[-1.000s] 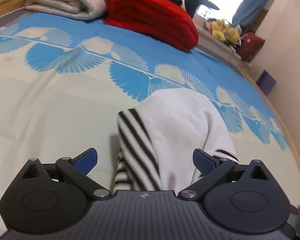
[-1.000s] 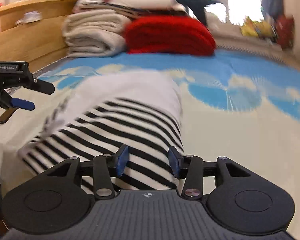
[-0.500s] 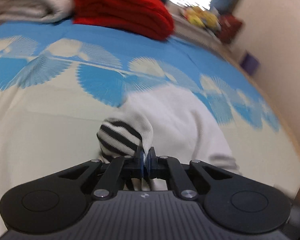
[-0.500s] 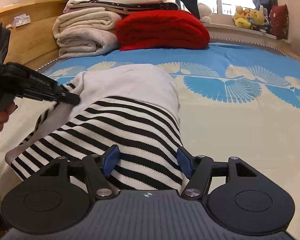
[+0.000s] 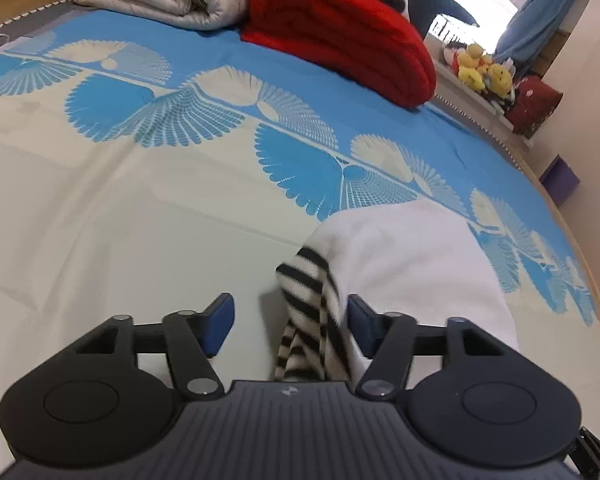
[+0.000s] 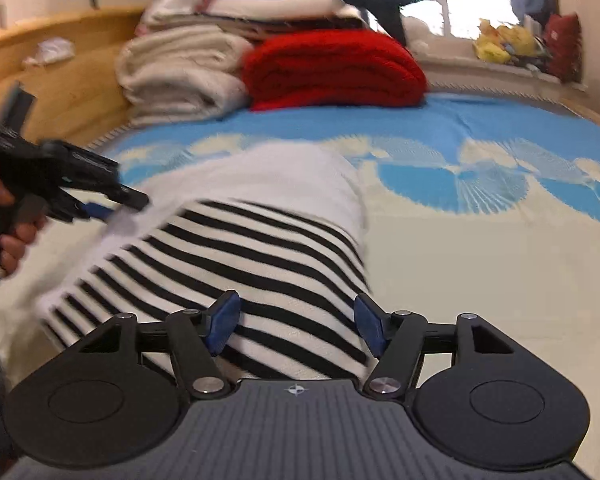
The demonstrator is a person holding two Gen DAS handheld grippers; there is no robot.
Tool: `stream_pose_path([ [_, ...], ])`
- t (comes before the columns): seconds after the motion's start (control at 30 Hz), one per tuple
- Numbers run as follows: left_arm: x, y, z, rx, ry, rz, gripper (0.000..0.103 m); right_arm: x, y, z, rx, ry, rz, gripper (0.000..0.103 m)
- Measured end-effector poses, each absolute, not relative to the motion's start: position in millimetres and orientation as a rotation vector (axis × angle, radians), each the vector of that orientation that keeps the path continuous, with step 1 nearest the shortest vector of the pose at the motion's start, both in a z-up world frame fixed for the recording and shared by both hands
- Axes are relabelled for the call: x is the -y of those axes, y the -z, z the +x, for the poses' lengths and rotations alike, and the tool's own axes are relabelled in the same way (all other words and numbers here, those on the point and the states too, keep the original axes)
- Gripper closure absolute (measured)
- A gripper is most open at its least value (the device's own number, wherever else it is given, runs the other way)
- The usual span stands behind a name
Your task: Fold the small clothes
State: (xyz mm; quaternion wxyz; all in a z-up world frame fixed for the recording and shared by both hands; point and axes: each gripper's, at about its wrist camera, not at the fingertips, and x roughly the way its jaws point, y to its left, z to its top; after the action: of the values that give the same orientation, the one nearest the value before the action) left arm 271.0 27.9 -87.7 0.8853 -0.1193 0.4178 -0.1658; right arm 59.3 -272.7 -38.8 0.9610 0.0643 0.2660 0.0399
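On the blue-and-cream bedspread (image 5: 148,208), striped garment (image 6: 260,256), red blanket (image 5: 340,36), wooden headboard (image 6: 72,92)

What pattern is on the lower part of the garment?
Black and white horizontal stripes on the garment; its upper part is plain white. Clearest in the right wrist view.

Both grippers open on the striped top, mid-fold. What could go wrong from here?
1. The left gripper is open with the striped sleeve draped against one finger; pulling away may snag it and undo the fold.
2. The right gripper hovers open over the striped garment; closing here could pinch several layers and drag the stack.
3. The right wrist view is blurred, so edge alignment is hard to judge.
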Motion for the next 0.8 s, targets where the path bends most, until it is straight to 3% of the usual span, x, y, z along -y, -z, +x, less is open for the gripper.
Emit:
stream_pose_path([
  [0.1,-38.5,84.3,246.6,-0.862,0.371,-0.265,0.02,256.2,48.0,53.0,-0.578,-0.123,-0.032,0.034],
  [0.23,-41.9,85.3,210.3,-0.866,0.351,-0.19,0.02,238.1,59.4,39.4,-0.613,-0.188,-0.219,0.024],
  [0.3,-48.2,90.1,189.5,-0.886,0.328,-0.214,0.02,236.9,58.7,30.6,-0.615,-0.2,-0.251,0.024],
  [0.4,-57.6,95.4,155.3,-0.905,0.323,-0.257,0.016,250.9,44.8,17.5,-0.631,-0.247,-0.157,0.026],
  [0.53,-49.7,98.3,116.4,-0.912,0.25,-0.2,0.015,285.8,22.0,7.3,-0.563,-0.254,0.051,0.022],
  [0.63,-38.0,97.8,101.9,-0.918,0.213,-0.169,0.0,302.5,23.5,16.6,-0.577,-0.19,0.139,0.022],
  [0.8,-13.1,93.3,85.7,-0.884,0.225,-0.061,0.001,297.0,31.1,21.5,-0.593,-0.143,0.1,0.022],
])
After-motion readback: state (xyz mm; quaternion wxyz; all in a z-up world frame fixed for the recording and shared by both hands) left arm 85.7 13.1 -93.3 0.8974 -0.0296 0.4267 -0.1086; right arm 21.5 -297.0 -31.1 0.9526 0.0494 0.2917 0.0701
